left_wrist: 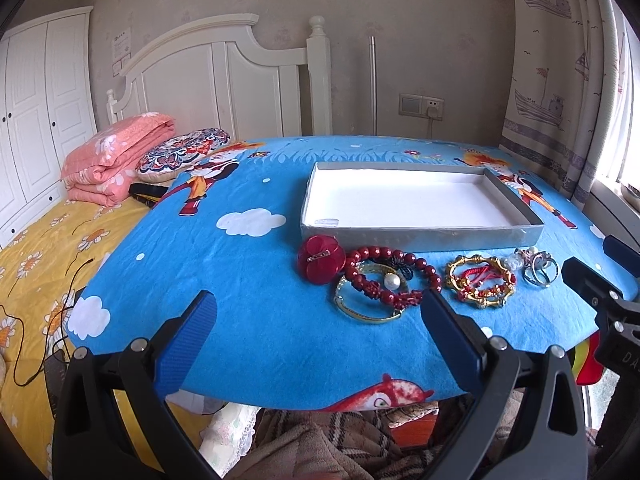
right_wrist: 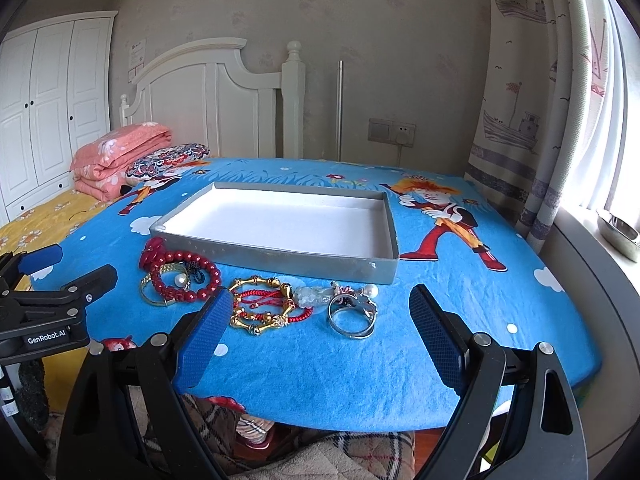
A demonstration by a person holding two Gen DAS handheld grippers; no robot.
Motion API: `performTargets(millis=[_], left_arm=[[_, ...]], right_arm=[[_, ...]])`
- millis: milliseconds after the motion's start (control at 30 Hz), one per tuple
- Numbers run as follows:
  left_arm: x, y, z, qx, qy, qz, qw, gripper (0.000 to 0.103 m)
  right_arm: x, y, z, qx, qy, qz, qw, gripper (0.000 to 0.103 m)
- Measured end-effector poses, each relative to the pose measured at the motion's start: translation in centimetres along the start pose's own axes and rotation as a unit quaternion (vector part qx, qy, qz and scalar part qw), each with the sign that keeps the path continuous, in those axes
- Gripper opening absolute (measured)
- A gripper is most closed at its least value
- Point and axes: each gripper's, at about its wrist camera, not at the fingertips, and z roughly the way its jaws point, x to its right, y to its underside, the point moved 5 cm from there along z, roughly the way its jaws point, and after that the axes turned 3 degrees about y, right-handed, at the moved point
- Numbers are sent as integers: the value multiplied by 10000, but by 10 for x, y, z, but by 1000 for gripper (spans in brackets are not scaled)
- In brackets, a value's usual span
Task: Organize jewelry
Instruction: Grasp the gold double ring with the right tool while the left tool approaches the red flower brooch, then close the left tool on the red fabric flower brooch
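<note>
So, left claw (left_wrist: 320, 308): wide, holding nothing
right claw (right_wrist: 320, 304): wide, nothing in it
tray (right_wrist: 276, 258): bare, jewelry at its 6 o'clock

My left gripper (left_wrist: 320, 320) is wide open, blue pads (left_wrist: 188, 340) spread, hovering level over the table's near edge. My right gripper (right_wrist: 320, 320) is the same: jaws wide apart, nothing between them, over the near edge, right of the left.

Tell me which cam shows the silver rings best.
Right wrist: the silver rings lie near centre, large and unobstructed, between its open fingers. Left wrist shows the same rings small and distorted near the right edge.
</note>
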Motion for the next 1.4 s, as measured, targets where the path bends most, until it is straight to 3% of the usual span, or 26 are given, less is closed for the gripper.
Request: performTargets(millis=[200, 367, 533, 733, 933, 1033, 1400], left_arm=[[-13, -6, 6, 132, 39, -116, 9998, 98], [-20, -11, 17, 645, -241, 143, 9975, 99], [-30, -5, 41, 324, -11, -197, 9993, 98], [-40, 1, 48, 257, -143, -344, 9990, 98], [-40, 7, 59, -2, -46, -398, 9992, 98], [-40, 9, 65, -117, 23, -438, 9990, 98], [-39, -11, 101, -420, 225, -644, 9968, 98]], right_arm=[[22, 3, 11, 49, 92, 350, 9993, 84], [38, 14, 34, -194, 238, 440, 9986, 84], [34, 18, 55, -281, 196, 271, 9990, 76], [28, 22, 74, -424, 144, 209, 9988, 60], [30, 25, 82, -509, 99, 241, 9984, 56], [27, 27, 83, -489, 52, 149, 9987, 41], [29, 23, 66, -138, 22, 175, 9997, 40]])
